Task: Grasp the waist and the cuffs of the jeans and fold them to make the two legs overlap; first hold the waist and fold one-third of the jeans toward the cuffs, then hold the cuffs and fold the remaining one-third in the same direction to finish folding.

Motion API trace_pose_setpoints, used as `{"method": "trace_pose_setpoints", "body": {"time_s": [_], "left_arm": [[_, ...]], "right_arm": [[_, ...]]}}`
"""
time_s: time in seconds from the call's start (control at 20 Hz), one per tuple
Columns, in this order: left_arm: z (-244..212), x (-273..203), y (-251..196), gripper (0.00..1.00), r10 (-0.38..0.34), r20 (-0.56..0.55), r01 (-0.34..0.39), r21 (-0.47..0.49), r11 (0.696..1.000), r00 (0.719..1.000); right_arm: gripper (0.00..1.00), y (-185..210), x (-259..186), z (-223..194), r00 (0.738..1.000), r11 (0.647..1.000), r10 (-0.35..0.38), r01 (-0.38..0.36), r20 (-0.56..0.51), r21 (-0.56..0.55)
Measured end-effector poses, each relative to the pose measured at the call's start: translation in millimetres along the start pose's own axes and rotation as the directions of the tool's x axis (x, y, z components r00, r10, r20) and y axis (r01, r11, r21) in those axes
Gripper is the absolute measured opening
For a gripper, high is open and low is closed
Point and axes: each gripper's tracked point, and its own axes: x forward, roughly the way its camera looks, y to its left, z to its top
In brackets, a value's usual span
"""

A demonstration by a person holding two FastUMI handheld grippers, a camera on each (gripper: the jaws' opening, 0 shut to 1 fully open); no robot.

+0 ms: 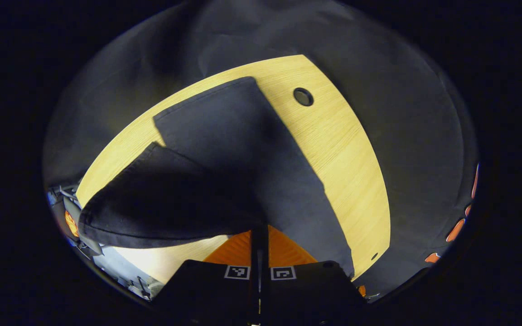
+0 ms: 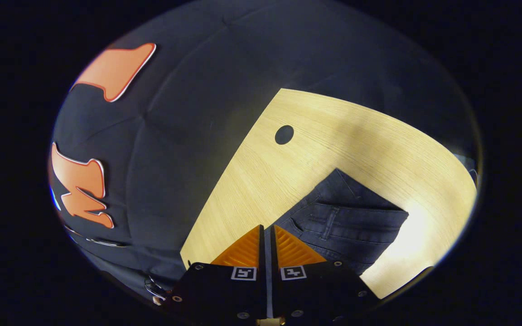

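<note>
The dark jeans (image 1: 243, 149) lie on a light wooden table (image 1: 347, 149). In the left gripper view one leg lies flat, running away from me. The other leg is raised off the table, its hemmed cuff (image 1: 152, 226) spreading to the left. My left gripper (image 1: 259, 228) is shut on that raised cuff end, and the cloth hangs from its orange fingers (image 1: 283, 249). In the right gripper view the jeans' waist (image 2: 347, 222) shows its belt loop and pocket, just right of my fingers. My right gripper (image 2: 268, 228) is shut, with the waist's edge running in at its tips.
A round cable hole (image 1: 303, 96) (image 2: 284, 134) is cut in the table past the jeans. Black booth cloth (image 2: 188, 136) surrounds the table on the far sides. Grey frame parts (image 1: 120, 271) sit below the table edge at lower left.
</note>
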Motion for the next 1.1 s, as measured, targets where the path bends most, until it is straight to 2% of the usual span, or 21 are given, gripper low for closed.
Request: {"method": "trace_pose_setpoints", "body": {"time_s": [0.1,0.2,0.25,0.35,0.45,0.5,0.55,0.65,0.75,0.8,0.9,0.95,1.1], "left_arm": [[17.0,15.0,-29.2,0.02,-0.016,-0.017,0.016,-0.001,1.000,1.000],[29.8,28.5,-52.6,0.04,-0.051,-0.035,0.052,0.037,0.998,0.998],[34.8,31.5,-64.5,0.32,-0.074,-0.037,0.076,0.045,0.996,0.997],[49.2,35.9,-64.9,0.88,-0.041,-0.002,0.041,0.087,0.995,0.999],[54.7,29.7,-60.7,0.88,-0.032,0.029,0.028,0.112,0.993,0.999],[56.5,19.4,-60.9,0.88,-0.061,0.046,0.055,0.118,0.991,0.997],[57.9,13.5,-63.1,0.97,-0.098,0.060,0.090,0.124,0.988,0.993],[55.3,-10.2,-66.3,0.97,-0.177,0.081,0.164,0.154,0.974,0.981],[44.9,-35.2,-64.8,0.98,-0.270,0.111,0.246,0.197,0.949,0.956],[37.2,-43.7,-63.3,0.98,-0.308,0.119,0.277,0.218,0.936,0.944],[14.9,-59.7,-57.6,0.94,-0.378,0.125,0.337,0.260,0.905,0.918],[2.9,-69.3,-54.6,0.98,-0.406,0.133,0.360,0.272,0.892,0.904],[-38.9,-89.2,-48.9,0.98,-0.466,0.134,0.415,0.288,0.863,0.875]], "right_arm": [[0.06,-7.8,6.0,-3.6,1.000,0.999,-0.030,0.030,-0.002,-0.016],[0.05,-20.2,7.7,-7.9,0.998,0.997,-0.070,0.070,-0.006,-0.035],[0.05,-22.2,9.2,-8.4,0.997,0.997,-0.079,0.078,-0.009,-0.026],[0.05,-25.3,4.7,-9.7,0.996,0.996,-0.093,0.093,-0.014,-0.002],[0.06,-34.8,-2.5,-7.5,0.993,0.993,-0.119,0.119,0.001,-0.013],[0.17,-37.1,-4.4,-8.9,0.994,0.993,-0.113,0.113,0.001,-0.033],[0.33,-38.0,-12.8,-11.1,0.994,0.992,-0.110,0.110,0.000,-0.053],[0.63,-38.8,-24.8,-13.5,0.996,0.993,-0.093,0.093,0.006,-0.075],[0.92,-41.8,-39.4,-14.5,0.997,0.995,-0.070,0.071,0.019,-0.069],[0.98,-47.5,-49.8,-14.2,0.997,0.996,-0.064,0.066,0.034,-0.066],[0.98,-69.0,-64.7,-13.2,0.995,0.995,-0.071,0.076,0.074,-0.069],[0.98,-81.6,-70.0,-12.4,0.992,0.994,-0.081,0.087,0.092,-0.067],[0.98,-131.3,-73.4,-13.6,0.984,0.989,-0.137,0.142,0.114,-0.033]]}}
